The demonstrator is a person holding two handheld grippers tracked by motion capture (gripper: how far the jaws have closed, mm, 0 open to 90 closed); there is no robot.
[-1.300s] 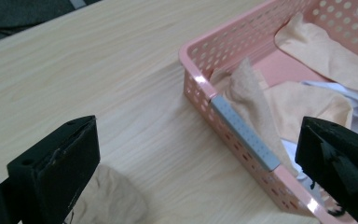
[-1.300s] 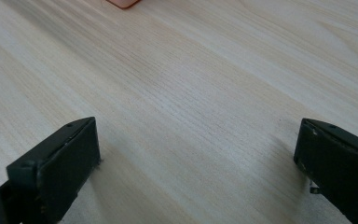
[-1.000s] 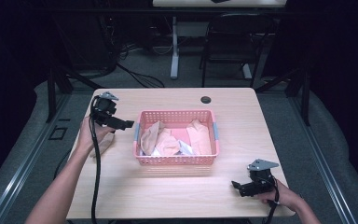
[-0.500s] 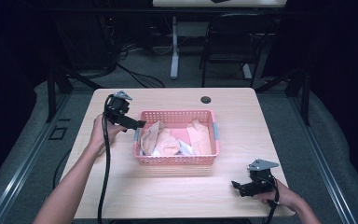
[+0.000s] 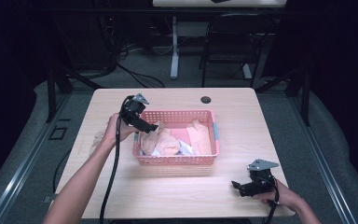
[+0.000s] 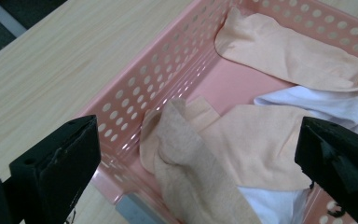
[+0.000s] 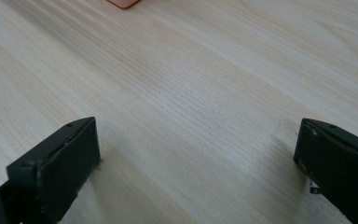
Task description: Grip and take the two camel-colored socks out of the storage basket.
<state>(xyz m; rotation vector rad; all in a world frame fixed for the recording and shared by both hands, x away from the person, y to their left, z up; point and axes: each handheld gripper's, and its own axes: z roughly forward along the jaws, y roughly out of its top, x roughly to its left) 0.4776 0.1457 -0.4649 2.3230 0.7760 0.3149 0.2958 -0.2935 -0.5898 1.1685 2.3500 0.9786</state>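
Observation:
A pink perforated basket [image 5: 177, 160] [image 6: 154, 79] stands mid-table and holds several beige socks [image 5: 168, 142] [image 6: 261, 149] and a white cloth [image 6: 326, 105]. One beige sock [image 6: 191, 182] drapes over the basket's left rim. My left gripper [image 5: 150, 127] [image 6: 196, 158] hovers open above that rim, jaws wide apart, with nothing between them. My right gripper [image 5: 237, 185] [image 7: 196, 154] rests open low over bare table near the front right corner, apart from the basket.
The wooden table [image 5: 242, 116] has a small black round object [image 5: 206, 99] near its far edge. A corner of the basket [image 7: 121, 3] shows at the top of the right gripper view. Chairs and table legs stand on the floor behind.
My left gripper has moved right from the table's left side to above the basket's left rim. The right gripper has stayed in place.

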